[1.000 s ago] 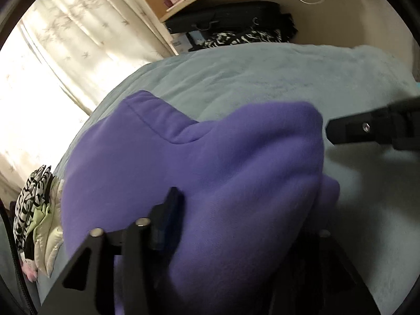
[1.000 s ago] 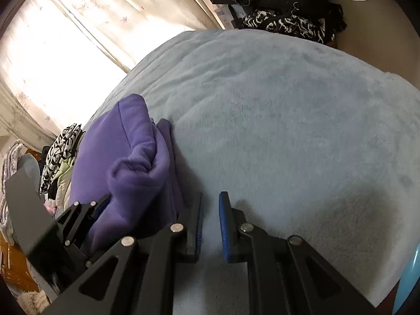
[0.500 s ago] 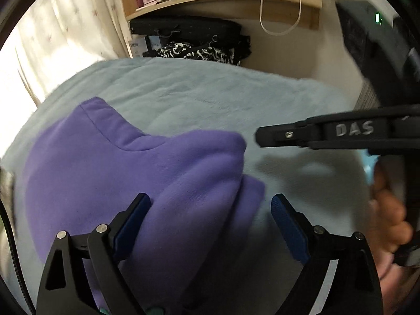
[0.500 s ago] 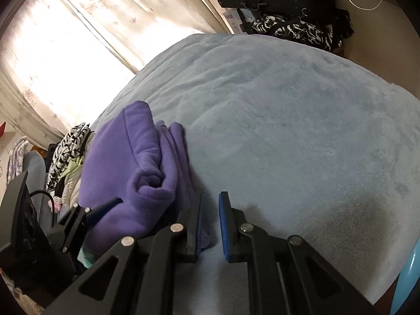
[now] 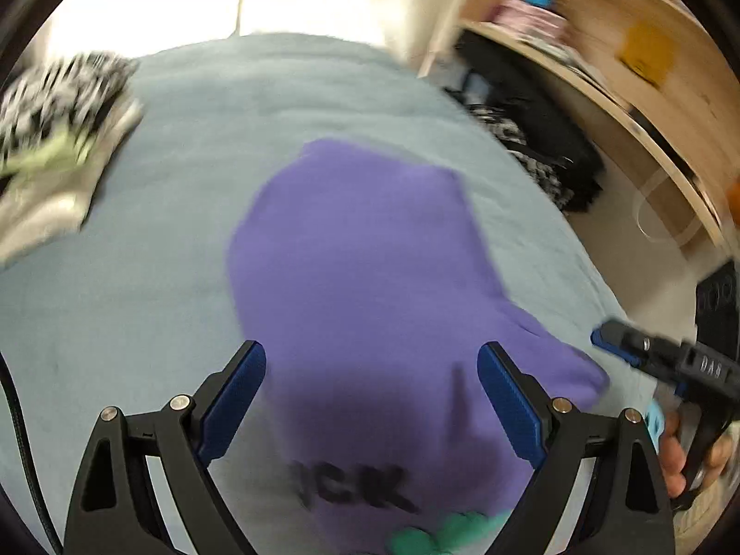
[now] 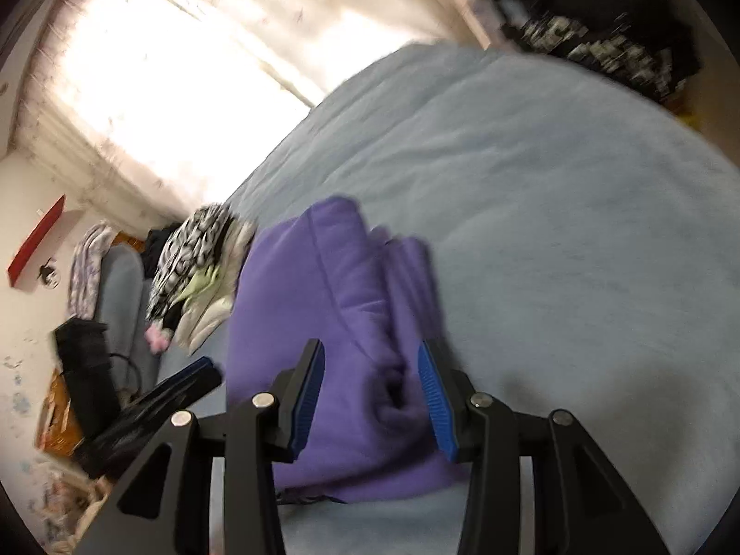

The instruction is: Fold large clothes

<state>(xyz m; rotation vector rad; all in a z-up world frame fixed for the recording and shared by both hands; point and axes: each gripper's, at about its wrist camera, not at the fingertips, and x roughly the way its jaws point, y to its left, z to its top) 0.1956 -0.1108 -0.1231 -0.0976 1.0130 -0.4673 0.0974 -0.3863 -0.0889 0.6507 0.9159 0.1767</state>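
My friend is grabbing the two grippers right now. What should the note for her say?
Left gripper: open wide above the purple sweatshirt, gripping nothing.
Right gripper: its jaws have just been opening; the sweatshirt's rolled edge shows between them, but the pads do not press on it.
The sweatshirt lies folded into a bundle on the pale blue blanket, free of both grippers.
A pile of other clothes sits at the blanket's far edge by the window.
Done: this sweatshirt looks folded and let go.
Left: probably tidy or move it, then start on the next garment.
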